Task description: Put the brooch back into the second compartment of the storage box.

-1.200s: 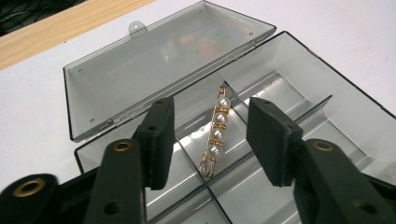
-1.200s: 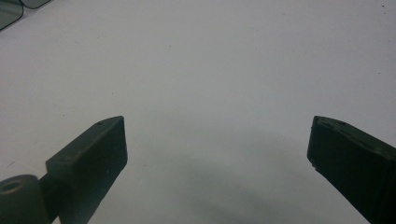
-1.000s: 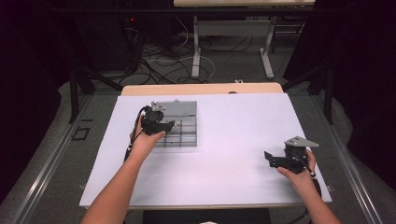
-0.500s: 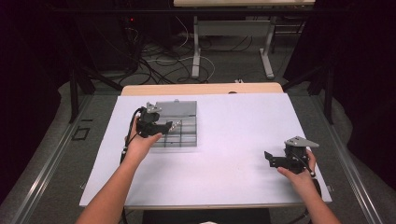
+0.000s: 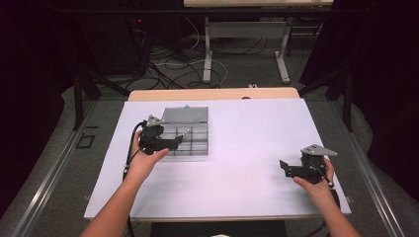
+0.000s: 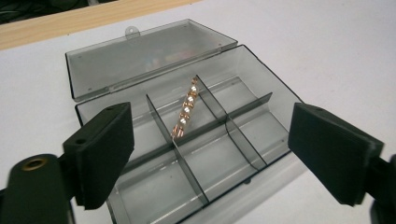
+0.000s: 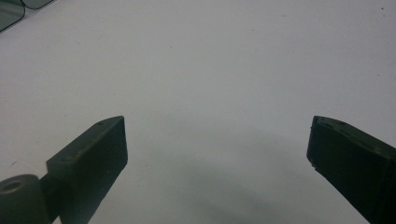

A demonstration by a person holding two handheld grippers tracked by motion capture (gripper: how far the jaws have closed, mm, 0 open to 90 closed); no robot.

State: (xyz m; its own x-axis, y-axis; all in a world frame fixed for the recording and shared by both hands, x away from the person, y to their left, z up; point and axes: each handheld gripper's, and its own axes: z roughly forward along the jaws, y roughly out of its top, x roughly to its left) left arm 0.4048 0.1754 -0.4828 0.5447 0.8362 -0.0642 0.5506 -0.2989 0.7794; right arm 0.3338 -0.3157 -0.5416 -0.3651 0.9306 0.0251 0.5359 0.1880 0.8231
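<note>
Standing wide apart with nothing between their pads, the jaws of the left gripper [image 6: 210,158] have just been opening, and they frame the clear plastic organiser box [image 6: 243,70] that sits right ahead of them. A gold-coloured chain [image 6: 186,112] lies inside that box, draped along the divider wall between two of the far compartments, touching the plastic and free of the pads. The box has a grid of small compartments, and its lid [image 6: 140,56] is swung back and lies open behind it, with a small latch tab at the far edge. In the high view the left gripper [image 5: 170,143] hovers over the near left part of the box [image 5: 195,148], held by the person's left hand [image 5: 143,160], whose forearm comes in from the bottom edge. The box rests on the white table top [image 5: 247,148], left of centre and toward the far side. The right gripper [image 5: 286,169] is well apart from it, low over the near right part of the white surface, held by the right hand [image 5: 316,185]. Its own view shows the right gripper [image 7: 217,149] with jaws spread wide and empty, bare white surface between them, and a corner of the box [image 7: 9,14] far off at the upper left edge.
</note>
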